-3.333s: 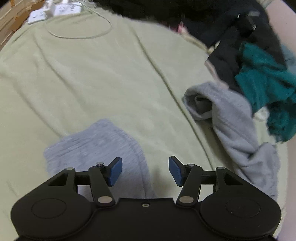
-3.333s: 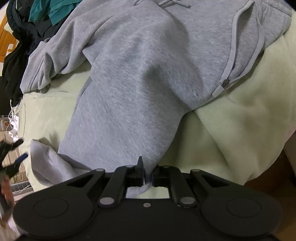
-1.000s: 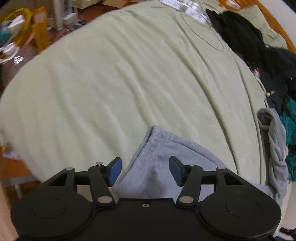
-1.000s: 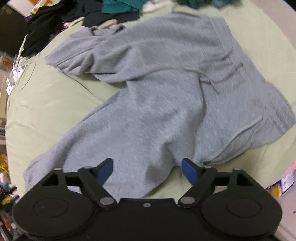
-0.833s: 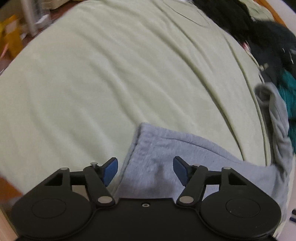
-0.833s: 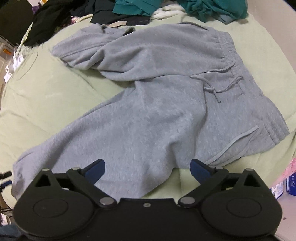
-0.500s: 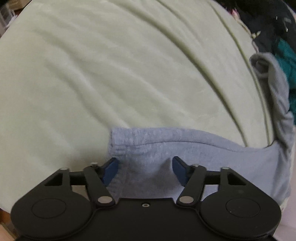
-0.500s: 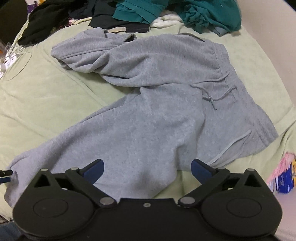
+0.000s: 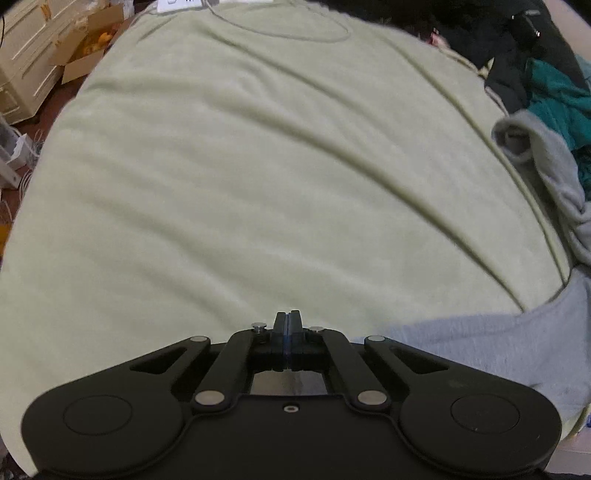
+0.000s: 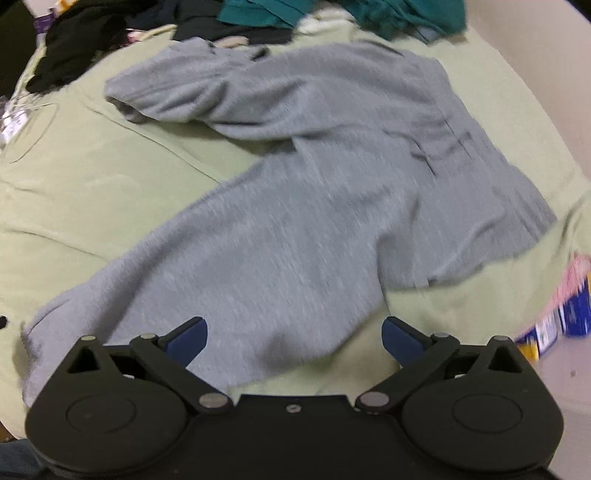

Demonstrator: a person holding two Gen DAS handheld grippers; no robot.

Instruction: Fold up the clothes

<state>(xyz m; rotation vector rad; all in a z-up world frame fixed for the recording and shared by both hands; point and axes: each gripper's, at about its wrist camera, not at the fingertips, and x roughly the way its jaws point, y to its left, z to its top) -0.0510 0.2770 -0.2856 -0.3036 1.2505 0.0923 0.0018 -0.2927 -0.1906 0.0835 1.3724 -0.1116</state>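
Grey sweatpants [image 10: 295, 221] lie spread on a pale green bed cover [image 10: 92, 192], waistband at the right and one leg running down to the left. My left gripper [image 9: 287, 318] is shut at that leg's cuff. Grey cloth shows pinched behind its pads, and the leg [image 9: 480, 350] trails off to the right. The other leg [image 9: 546, 173] lies bunched at the right edge. My right gripper [image 10: 295, 336] hangs wide open just above the near edge of the pants, with cloth below the jaws and nothing gripped.
Dark and teal clothes [image 10: 332, 14] are piled at the far side of the bed. A white cable loop [image 9: 280, 33] lies on the cover. Cardboard boxes [image 9: 81, 55] stand on the floor at the left. A blue and pink packet [image 10: 569, 314] sits past the bed's right edge.
The left jaws have closed over the leg cuff that lay between them, and that gripper has rolled and shifted. The right jaws have spread wider and drifted over the pants.
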